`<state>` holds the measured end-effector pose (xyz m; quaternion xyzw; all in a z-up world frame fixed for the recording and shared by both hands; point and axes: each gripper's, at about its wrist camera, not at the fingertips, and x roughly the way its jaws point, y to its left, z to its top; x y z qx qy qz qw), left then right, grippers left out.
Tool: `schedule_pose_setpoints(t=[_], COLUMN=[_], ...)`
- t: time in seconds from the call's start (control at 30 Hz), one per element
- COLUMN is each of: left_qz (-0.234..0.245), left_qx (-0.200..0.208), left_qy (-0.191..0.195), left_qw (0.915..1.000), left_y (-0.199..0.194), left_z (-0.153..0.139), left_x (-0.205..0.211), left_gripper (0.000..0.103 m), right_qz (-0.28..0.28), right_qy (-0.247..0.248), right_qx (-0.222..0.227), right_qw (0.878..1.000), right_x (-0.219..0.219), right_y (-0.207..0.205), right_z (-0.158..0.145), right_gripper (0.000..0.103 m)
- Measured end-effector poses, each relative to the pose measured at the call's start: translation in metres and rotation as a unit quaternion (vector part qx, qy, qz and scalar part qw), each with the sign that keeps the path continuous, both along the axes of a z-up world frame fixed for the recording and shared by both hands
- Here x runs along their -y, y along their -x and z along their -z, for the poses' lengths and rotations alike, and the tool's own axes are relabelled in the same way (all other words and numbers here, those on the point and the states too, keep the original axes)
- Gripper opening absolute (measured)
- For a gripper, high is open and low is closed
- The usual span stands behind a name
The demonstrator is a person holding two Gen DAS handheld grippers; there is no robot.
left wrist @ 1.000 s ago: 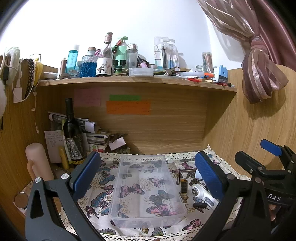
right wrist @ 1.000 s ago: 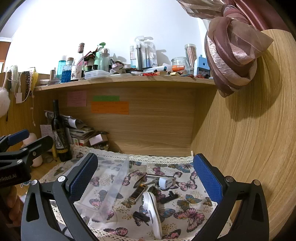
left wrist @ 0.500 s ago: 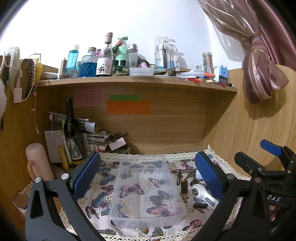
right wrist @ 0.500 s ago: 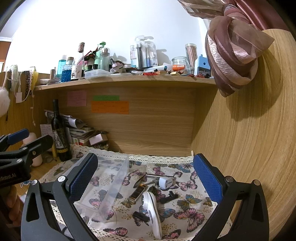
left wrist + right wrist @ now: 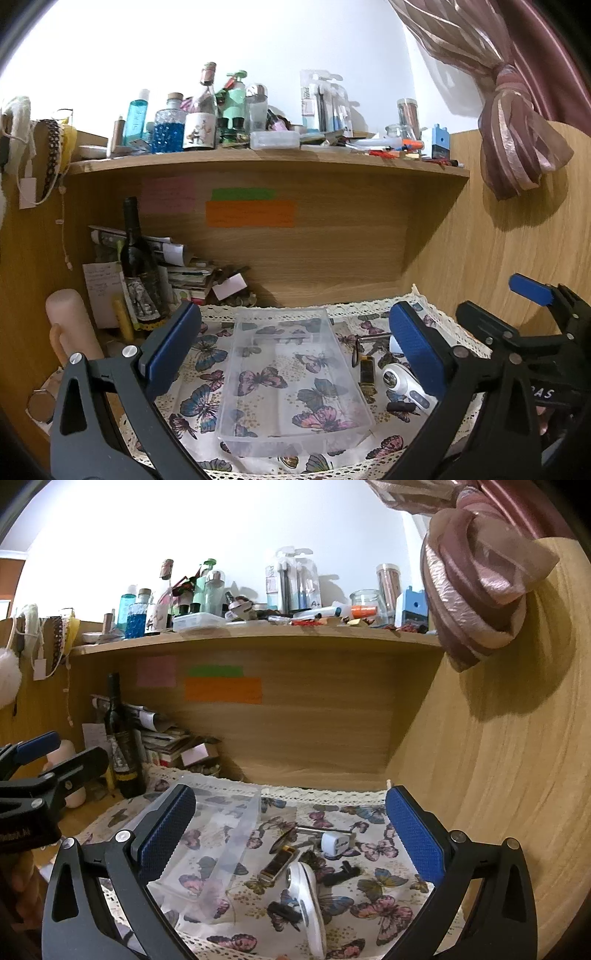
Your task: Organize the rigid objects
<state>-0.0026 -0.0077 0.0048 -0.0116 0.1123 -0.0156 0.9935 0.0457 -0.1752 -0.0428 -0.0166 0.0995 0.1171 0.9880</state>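
**Both grippers held open above the cloth**

The left gripper (image 5: 295, 347) and right gripper (image 5: 291, 830) are spread wide, nothing held. The clear tray (image 5: 291, 373) lies mid-cloth; small objects (image 5: 295, 860) crowd its right side, partly hidden by fingers (image 5: 415, 350), several unidentifiable.

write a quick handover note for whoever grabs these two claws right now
Left claw: open, empty, above the clear plastic tray.
Right claw: open, empty, above the loose items.
The tray lies on the butterfly-print cloth and looks empty.
Beside it on the cloth lie a white handheld device, white charger cube, gold-and-black lighter-like piece, thin metal rod and small black bits.
Done: nothing in the tray.
Left: move the items into it.
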Motion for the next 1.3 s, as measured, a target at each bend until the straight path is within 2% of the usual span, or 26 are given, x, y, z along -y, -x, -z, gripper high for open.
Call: schedule_pose_setpoints(t=[0.13, 0.2, 0.23, 0.37, 0.43, 0.5, 0.7, 0.77, 0.93, 1.03, 1.2, 1.23, 1.3], left_qz=[0.003, -0.002, -0.006, -0.006, -0.008, -0.019, -0.026, -0.023, 0.004, 0.02, 0.037, 0.041, 0.046], left_qx=[-0.007, -0.01, -0.014, -0.053, -0.075, -0.096, -0.173, -0.2, -0.257, -0.28, -0.31, -0.315, -0.323], left_qy=[0.003, 0.005, 0.005, 0.03, 0.042, 0.047, 0.056, 0.053, 0.054, 0.057, 0.06, 0.064, 0.07], left_qw=[1.0, 0.9999, 0.9999, 0.9981, 0.9962, 0.9941, 0.983, 0.9782, 0.9649, 0.9582, 0.9482, 0.9462, 0.9427], left_y=[-0.011, -0.016, -0.019, -0.042, -0.054, -0.065, -0.103, -0.114, -0.137, -0.145, -0.156, -0.157, -0.159], left_z=[0.005, 0.008, 0.009, 0.019, 0.025, 0.031, 0.056, 0.066, 0.087, 0.095, 0.11, 0.112, 0.117], left_x=[-0.003, -0.007, -0.009, -0.029, -0.04, -0.052, -0.083, -0.089, -0.097, -0.096, -0.095, -0.096, -0.097], left_gripper=[0.103, 0.097, 0.09, 0.085, 0.078, 0.072, 0.054, 0.047, 0.038, 0.032, 0.02, 0.013, 0.011], right_qz=[-0.006, -0.007, -0.003, 0.01, 0.015, 0.02, 0.026, 0.023, 0.027, 0.025, 0.023, 0.02, 0.013], right_qy=[-0.012, -0.016, -0.017, -0.012, -0.009, -0.004, 0.0, -0.002, 0.008, 0.009, 0.018, 0.02, 0.025], right_qx=[-0.015, -0.027, -0.033, -0.058, -0.071, -0.087, -0.146, -0.169, -0.213, -0.24, -0.275, -0.282, -0.295], right_qw=[1.0, 0.999, 0.999, 0.998, 0.997, 0.996, 0.989, 0.985, 0.977, 0.97, 0.961, 0.959, 0.955], right_x=[0.001, 0.004, 0.005, 0.011, 0.014, 0.017, 0.026, 0.028, 0.026, 0.027, 0.024, 0.023, 0.02], right_y=[-0.013, -0.022, -0.027, -0.046, -0.054, -0.064, -0.092, -0.101, -0.118, -0.124, -0.129, -0.129, -0.131], right_z=[0.003, 0.006, 0.008, 0.017, 0.022, 0.027, 0.044, 0.05, 0.064, 0.075, 0.09, 0.093, 0.098], right_gripper=[0.103, 0.103, 0.103, 0.102, 0.1, 0.091, 0.072, 0.07, 0.058, 0.051, 0.046, 0.045, 0.045])
